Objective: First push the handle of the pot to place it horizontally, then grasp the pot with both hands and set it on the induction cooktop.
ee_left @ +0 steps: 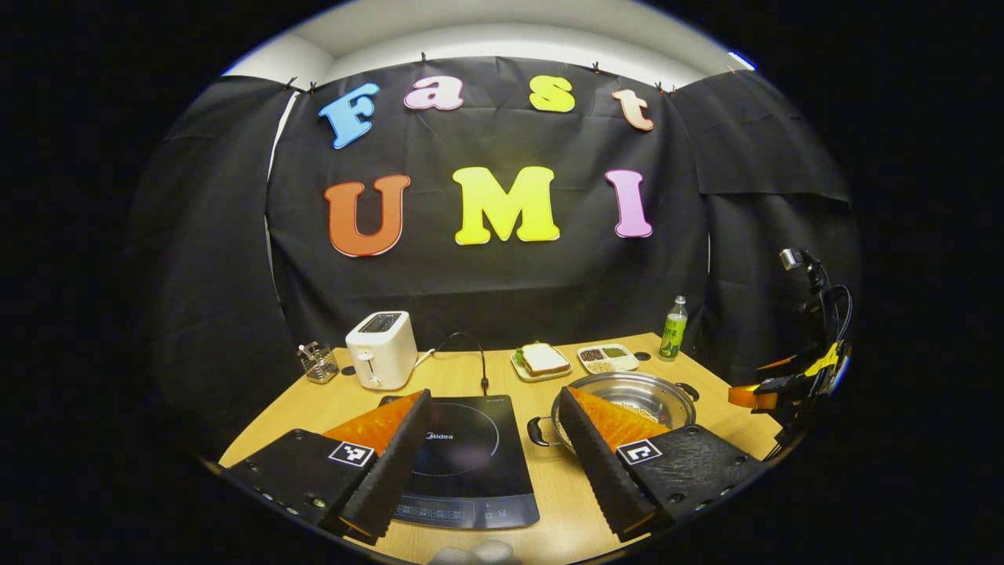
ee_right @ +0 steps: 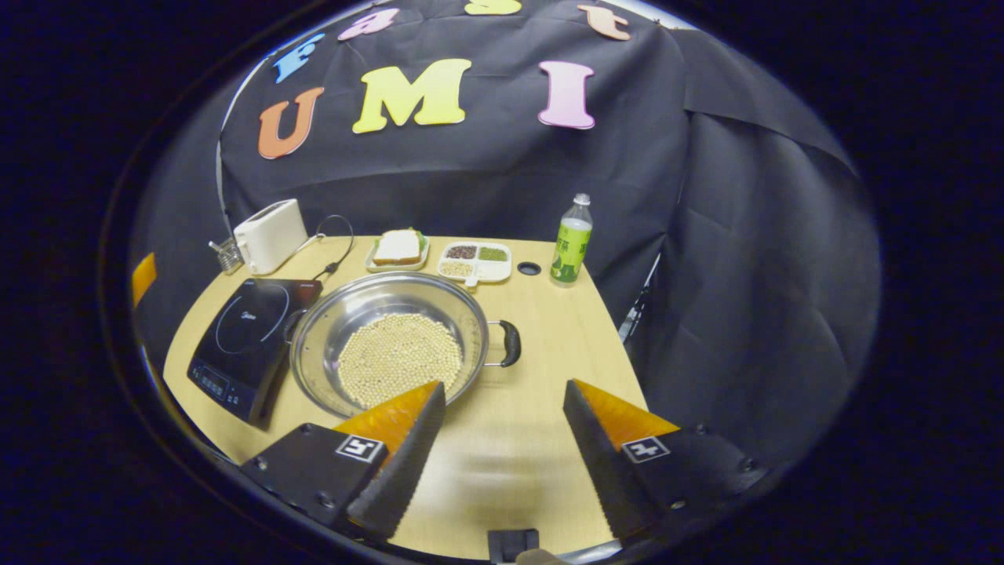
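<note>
The pot (ee_right: 388, 345), full of small pale beans, sits on the worktop (ee_right: 541, 329) just beside the induction cooktop (ee_right: 247, 337), so each gripper should come in low and take one side handle (ee_right: 510, 343) — then lift evenly so nothing spills. The left gripper (ee_left: 490, 451) is wide apart and holds nothing. The right gripper (ee_right: 502, 439) is also wide apart, empty, near the pot — not touching it.

- From the left gripper view we looked level across the wooden table (ee_left: 463, 377) at the back wall, set well back.
- From the right gripper view we looked down, nearer.
- We shared the round steel pot (ee_left: 637, 399) (ee_right: 345, 314) and the flat black induction cooktop (ee_left: 471, 455) (ee_right: 247, 333).
</note>
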`<state>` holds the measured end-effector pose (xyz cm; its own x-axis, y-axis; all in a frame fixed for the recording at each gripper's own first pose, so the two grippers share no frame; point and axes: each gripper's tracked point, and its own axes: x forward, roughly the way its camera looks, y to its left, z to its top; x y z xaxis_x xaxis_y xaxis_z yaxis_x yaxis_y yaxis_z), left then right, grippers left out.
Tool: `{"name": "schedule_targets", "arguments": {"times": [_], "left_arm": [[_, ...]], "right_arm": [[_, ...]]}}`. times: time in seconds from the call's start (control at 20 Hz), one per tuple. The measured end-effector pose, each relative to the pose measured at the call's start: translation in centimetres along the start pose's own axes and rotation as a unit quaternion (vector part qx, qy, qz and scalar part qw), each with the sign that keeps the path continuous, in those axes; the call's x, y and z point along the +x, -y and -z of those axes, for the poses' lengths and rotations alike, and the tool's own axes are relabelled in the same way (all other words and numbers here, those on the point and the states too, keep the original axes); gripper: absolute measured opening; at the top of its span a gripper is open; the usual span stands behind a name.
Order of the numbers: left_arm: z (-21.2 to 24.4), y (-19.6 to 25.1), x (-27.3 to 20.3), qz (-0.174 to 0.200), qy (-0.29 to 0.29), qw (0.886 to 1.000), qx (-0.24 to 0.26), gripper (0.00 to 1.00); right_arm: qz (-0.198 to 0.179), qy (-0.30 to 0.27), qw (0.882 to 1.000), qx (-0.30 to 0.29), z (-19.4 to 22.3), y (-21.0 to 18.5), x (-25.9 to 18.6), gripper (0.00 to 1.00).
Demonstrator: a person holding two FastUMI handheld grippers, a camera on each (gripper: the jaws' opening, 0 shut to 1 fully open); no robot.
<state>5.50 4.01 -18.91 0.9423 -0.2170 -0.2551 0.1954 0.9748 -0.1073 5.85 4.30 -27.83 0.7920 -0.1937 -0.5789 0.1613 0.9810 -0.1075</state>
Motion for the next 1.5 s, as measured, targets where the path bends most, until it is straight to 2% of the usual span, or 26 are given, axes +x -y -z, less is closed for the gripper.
{"name": "schedule_targets", "arguments": {"times": [0.05, 0.15, 0.55, 0.95, 1.2, 1.5], "left_arm": [[0.5, 0.6, 0.8, 0.005, -0.007, 1.000, -0.007, 0.96], [2.0, 2.1, 2.4, 0.014, -0.030, 0.999, -0.019, 0.96], [10.0, 5.9, 10.7, -0.010, -0.136, 0.990, -0.029, 0.96], [15.9, 5.5, 17.1, -0.038, -0.205, 0.978, -0.027, 0.96], [15.7, 6.1, 18.6, -0.038, -0.206, 0.978, -0.008, 0.98], [16.4, 7.1, 19.0, -0.038, -0.223, 0.974, -0.021, 0.98]], "right_arm": [[-0.004, -0.005, 1.000, 0.000, -0.1, -0.2, 0.2, 1.00], [-0.010, -0.009, 1.000, 0.004, -0.3, -0.1, 1.5, 1.00], [-0.053, -0.062, 0.997, -0.010, -0.8, 0.6, 10.6, 1.00], [-0.081, -0.103, 0.991, -0.041, -0.5, 0.2, 17.2, 1.00], [-0.093, -0.117, 0.988, -0.046, -0.2, -0.4, 19.0, 1.00], [-0.109, -0.134, 0.984, -0.041, 0.4, -1.2, 19.9, 1.00]]}}
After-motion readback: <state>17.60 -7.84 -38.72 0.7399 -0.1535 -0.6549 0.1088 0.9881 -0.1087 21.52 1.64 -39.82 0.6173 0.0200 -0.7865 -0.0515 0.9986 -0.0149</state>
